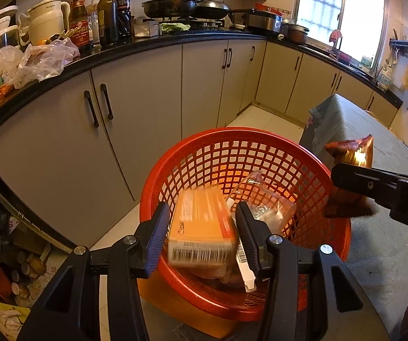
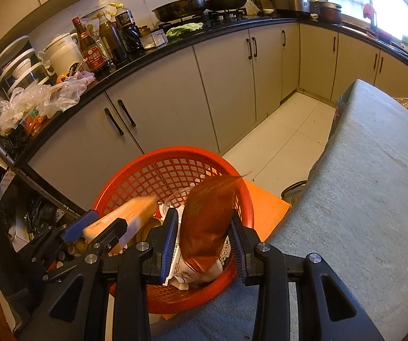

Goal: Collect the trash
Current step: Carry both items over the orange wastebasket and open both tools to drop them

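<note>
- The left gripper hangs over the red basket. An orange box, blurred, sits between its jaws; the blur hides whether the pads press on it.
- The right gripper is clenched on a brown snack bag, which stands upright between its jaws above the basket's right side.
- A clear plastic wrapper and other scraps lie inside the basket.
- The basket stands just beside a grey-covered table.
</note>
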The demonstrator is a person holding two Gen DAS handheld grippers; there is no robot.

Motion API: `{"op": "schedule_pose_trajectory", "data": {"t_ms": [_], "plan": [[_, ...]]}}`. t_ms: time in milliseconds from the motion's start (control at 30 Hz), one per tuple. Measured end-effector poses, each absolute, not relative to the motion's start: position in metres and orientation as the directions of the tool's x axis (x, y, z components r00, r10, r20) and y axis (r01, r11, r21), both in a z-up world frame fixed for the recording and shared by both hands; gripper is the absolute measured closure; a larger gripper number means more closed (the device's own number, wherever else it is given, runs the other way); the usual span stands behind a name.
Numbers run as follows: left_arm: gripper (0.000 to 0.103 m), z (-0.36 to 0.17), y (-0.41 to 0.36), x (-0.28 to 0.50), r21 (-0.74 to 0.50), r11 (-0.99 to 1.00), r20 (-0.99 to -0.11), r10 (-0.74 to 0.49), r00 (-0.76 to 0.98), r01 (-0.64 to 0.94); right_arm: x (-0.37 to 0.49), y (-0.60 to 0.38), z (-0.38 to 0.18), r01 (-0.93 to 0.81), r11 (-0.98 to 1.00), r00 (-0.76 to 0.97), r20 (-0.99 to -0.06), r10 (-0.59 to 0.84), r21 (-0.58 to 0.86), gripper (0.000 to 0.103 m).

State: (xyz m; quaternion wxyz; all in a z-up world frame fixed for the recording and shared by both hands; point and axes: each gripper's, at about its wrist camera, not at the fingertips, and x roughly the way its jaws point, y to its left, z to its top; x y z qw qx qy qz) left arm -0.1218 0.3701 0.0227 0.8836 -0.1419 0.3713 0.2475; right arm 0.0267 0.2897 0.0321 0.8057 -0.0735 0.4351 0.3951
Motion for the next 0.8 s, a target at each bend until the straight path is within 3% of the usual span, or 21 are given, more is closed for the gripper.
{"op": "schedule_pose_trajectory", "data": {"t_ms": [667,800], "plan": [[0.056,0.021,0.373,-0.123,-0.083,0.828,-0.732,0.326,0.597,-0.554,0.026,0.276,0.040,-0.677,0.696,0.332,-0.744,0.580,0.240,0.065],[0.052,0.023,0.370,-0.124,-0.083,0.828,-0.729,0.329,0.600,-0.554,0.025,0.269,0.042,-0.670,0.704,0.342,-0.742,0.577,0.238,0.064]]}}
